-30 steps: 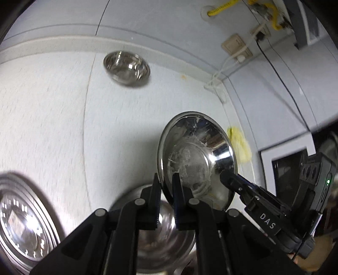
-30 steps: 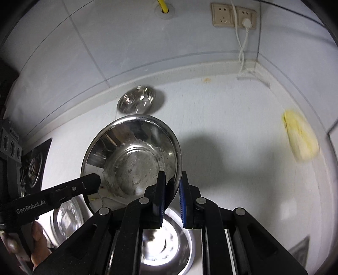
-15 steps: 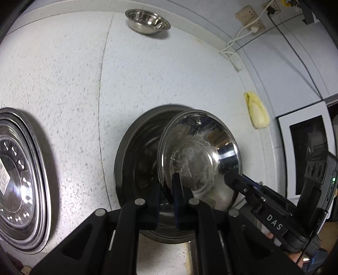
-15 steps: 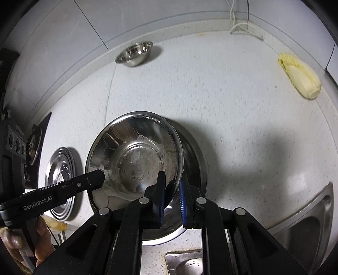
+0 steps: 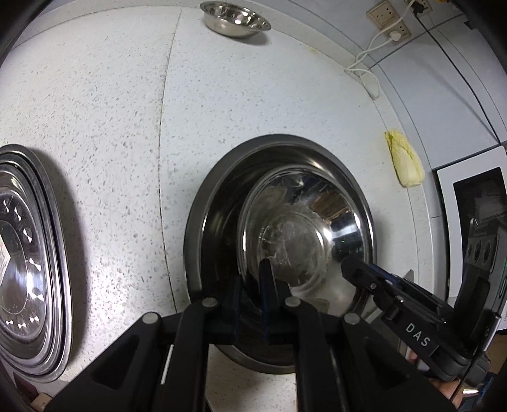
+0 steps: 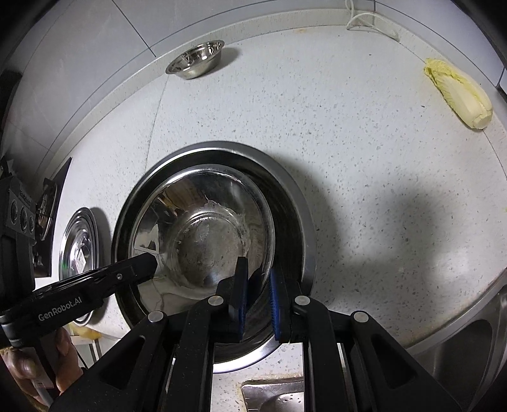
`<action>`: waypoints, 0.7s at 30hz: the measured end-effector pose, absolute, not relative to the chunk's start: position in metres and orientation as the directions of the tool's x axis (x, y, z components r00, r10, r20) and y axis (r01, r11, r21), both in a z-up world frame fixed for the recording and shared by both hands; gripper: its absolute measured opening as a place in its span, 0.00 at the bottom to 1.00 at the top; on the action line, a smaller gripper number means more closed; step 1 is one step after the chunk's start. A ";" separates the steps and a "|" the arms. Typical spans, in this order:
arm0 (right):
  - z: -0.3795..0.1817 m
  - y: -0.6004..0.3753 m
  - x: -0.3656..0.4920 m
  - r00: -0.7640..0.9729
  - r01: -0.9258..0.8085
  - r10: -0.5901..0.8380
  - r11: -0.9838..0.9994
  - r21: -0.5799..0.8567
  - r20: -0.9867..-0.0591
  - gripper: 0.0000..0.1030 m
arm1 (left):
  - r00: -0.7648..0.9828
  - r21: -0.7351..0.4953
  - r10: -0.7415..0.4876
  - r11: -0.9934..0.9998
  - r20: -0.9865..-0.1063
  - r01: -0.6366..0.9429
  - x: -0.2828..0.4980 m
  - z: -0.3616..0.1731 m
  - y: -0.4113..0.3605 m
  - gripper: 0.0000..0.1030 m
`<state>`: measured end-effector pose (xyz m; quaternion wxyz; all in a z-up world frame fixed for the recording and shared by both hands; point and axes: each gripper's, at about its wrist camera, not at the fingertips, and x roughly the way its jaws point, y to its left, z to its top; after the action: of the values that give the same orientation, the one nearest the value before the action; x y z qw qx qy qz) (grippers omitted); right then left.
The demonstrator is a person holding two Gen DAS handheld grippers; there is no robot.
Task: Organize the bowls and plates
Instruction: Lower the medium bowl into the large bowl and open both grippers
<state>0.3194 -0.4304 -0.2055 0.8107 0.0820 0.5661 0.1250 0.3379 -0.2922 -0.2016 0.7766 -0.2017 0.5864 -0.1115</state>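
- The left gripper (image 5: 253, 285) has its jaws narrow, pinching the near rim of a shiny round stainless-steel bowl (image 5: 301, 234).
- The right gripper (image 6: 258, 285) pinches the same bowl (image 6: 202, 234) at the opposite side of its rim, jaws just as narrow.
- The bowl sits low inside a larger, darker round steel basin (image 5: 221, 196) on the speckled white countertop (image 5: 111, 111); a crescent of basin wall shows around it.
- A stack of oval patterned steel plates (image 5: 28, 253) lies to the left, apart from the basin, with bare counter between.
- A small steel bowl (image 5: 236, 19) stands far back by the wall, well apart.
- A pale yellow cabbage (image 6: 459, 92) lies near the counter's right edge.
- A steel sink (image 6: 469, 332) borders the near right corner.
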 end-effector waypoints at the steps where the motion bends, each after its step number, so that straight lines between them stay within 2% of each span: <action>1: -0.205 -0.430 0.320 0.334 -0.113 0.293 0.956 0.271 -0.896 0.11 | 0.299 -0.436 -0.401 0.898 -0.866 -0.057 0.337 -0.201 -0.294 0.11; 21: -0.214 -0.425 0.324 0.328 -0.133 0.299 0.954 0.269 -0.896 0.13 | 0.440 -0.370 -0.330 0.929 -0.835 -0.005 0.325 -0.198 -0.299 0.12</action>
<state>0.3241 -0.4247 -0.2139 0.8117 0.0735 0.5640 0.1329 0.3250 -0.2994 -0.1977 0.8331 -0.1611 0.5200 -0.0976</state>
